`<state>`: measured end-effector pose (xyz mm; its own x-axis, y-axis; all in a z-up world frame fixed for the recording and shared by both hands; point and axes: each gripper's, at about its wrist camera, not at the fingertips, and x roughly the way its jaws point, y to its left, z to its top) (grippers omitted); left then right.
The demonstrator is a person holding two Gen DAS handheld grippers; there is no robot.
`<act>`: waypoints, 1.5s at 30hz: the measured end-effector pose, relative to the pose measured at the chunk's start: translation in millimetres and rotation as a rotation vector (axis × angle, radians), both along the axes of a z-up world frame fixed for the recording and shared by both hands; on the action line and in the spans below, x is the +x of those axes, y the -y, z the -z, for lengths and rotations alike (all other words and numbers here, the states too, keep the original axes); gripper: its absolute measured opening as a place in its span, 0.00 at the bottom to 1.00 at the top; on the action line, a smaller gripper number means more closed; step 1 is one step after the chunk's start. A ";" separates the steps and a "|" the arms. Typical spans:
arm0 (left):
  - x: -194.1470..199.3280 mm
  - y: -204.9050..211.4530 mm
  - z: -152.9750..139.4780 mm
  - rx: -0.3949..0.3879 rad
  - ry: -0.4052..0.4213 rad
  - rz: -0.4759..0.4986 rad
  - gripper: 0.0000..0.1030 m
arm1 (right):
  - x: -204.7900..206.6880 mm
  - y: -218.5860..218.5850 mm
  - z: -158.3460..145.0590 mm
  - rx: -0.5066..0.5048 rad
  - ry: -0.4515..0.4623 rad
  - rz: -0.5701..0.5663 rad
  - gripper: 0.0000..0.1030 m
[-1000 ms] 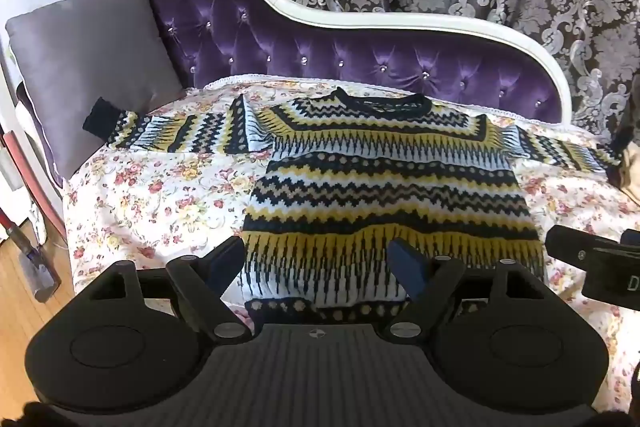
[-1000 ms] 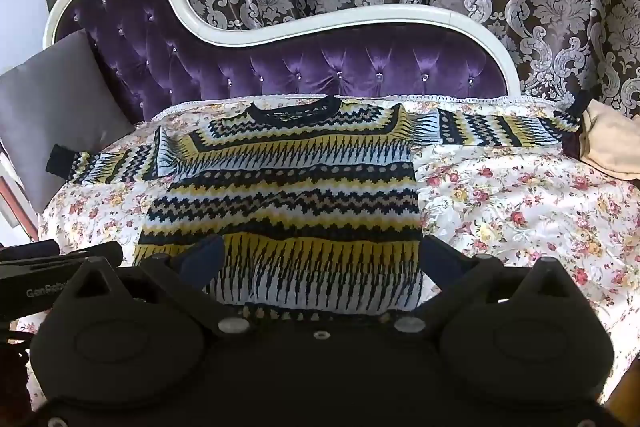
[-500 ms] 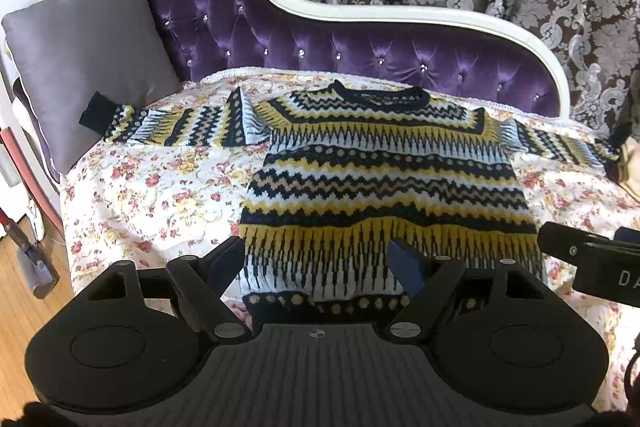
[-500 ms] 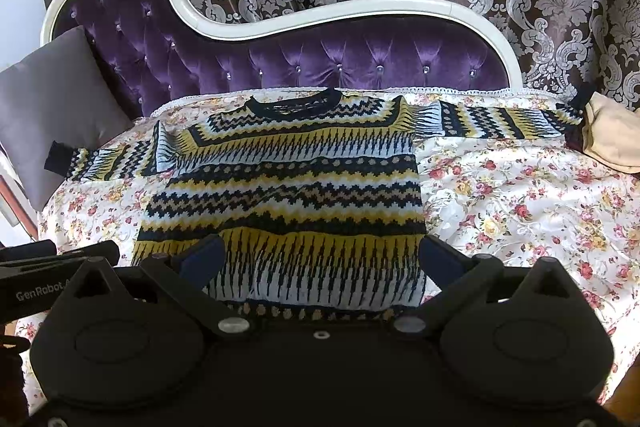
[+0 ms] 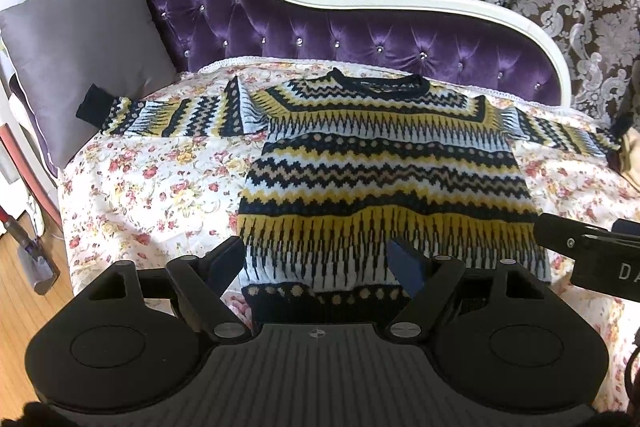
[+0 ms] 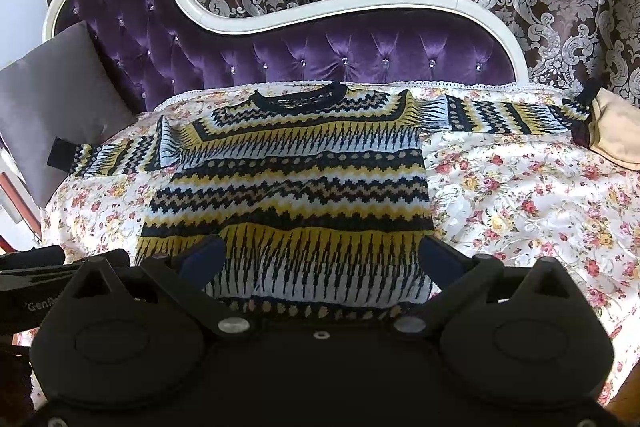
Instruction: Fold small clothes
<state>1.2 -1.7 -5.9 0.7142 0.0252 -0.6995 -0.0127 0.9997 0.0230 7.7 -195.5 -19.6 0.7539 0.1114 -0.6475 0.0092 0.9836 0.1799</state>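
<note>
A knitted sweater (image 5: 380, 163) with black, yellow and pale blue zigzag bands lies flat on the floral-covered sofa seat, neck to the back, both sleeves stretched out sideways. It also shows in the right wrist view (image 6: 292, 183). My left gripper (image 5: 320, 263) is open and empty, hovering over the left part of the sweater's bottom hem. My right gripper (image 6: 320, 259) is open and empty, over the hem's middle and right part. The right gripper's body (image 5: 592, 251) shows at the right edge of the left wrist view.
A purple tufted sofa back (image 5: 320, 39) with a white frame rises behind the seat. A grey cushion (image 5: 80, 55) leans at the left end, under the left cuff. A beige cushion (image 6: 616, 131) lies at the right end. Wooden floor (image 5: 24, 307) lies to the left.
Both grippers have edged slightly forward toward the sweater's hem. Both stay open. The sweater has not moved.
</note>
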 end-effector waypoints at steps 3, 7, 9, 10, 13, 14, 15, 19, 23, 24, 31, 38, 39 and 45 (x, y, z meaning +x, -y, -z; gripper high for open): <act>0.7 0.2 0.4 0.002 -0.006 0.001 0.76 | 0.3 -0.9 0.3 0.000 -0.002 -0.002 0.99; 2.0 -0.2 1.1 0.002 -0.017 0.001 0.76 | 0.6 -1.1 0.3 -0.001 -0.003 -0.006 0.99; 3.2 -0.5 2.0 0.002 -0.027 0.000 0.76 | 1.7 -1.7 0.2 -0.003 -0.004 -0.007 0.99; 3.9 -0.8 2.8 0.003 -0.034 -0.001 0.76 | 1.6 -1.7 0.3 -0.003 -0.004 -0.007 0.99; 5.5 -2.1 4.5 0.003 -0.049 0.000 0.76 | 2.4 -2.4 0.3 -0.006 -0.006 -0.008 0.99; 5.7 -2.4 5.1 0.003 -0.051 0.001 0.76 | 2.6 -2.5 0.4 -0.006 -0.007 -0.008 0.99; 6.0 -2.4 5.5 0.004 -0.053 0.002 0.76 | 3.3 -3.1 0.7 -0.007 -0.009 -0.009 0.99; 7.4 -1.6 6.6 0.010 -0.060 0.002 0.76 | 5.0 -4.9 0.8 -0.012 -0.011 -0.014 0.99; 10.3 -1.6 8.8 0.010 -0.081 0.005 0.76 | 6.5 -6.6 0.5 -0.015 -0.012 -0.020 0.99; 10.7 -2.2 9.6 0.009 -0.085 0.006 0.76 | 7.0 -7.3 0.7 -0.017 -0.013 -0.022 0.99; 14.6 -2.0 15.6 0.009 -0.116 0.007 0.76 | 10.9 -8.2 4.3 -0.025 -0.028 -0.024 0.99; 18.2 -1.5 20.0 0.013 -0.133 0.012 0.76 | 14.8 -7.0 9.8 -0.030 -0.047 -0.020 0.99; 18.8 -1.5 20.4 0.014 -0.135 0.013 0.76 | 15.5 -7.0 10.5 -0.031 -0.050 -0.018 0.99; 23.1 -0.4 24.6 0.020 -0.147 0.013 0.76 | 20.3 -6.2 16.1 -0.031 -0.068 -0.012 0.99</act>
<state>24.4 -1.3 -30.5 0.6044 0.0314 -0.7961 0.0051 0.9991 0.0432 28.0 -189.3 -35.7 0.7068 0.0994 -0.7004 0.0081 0.9889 0.1485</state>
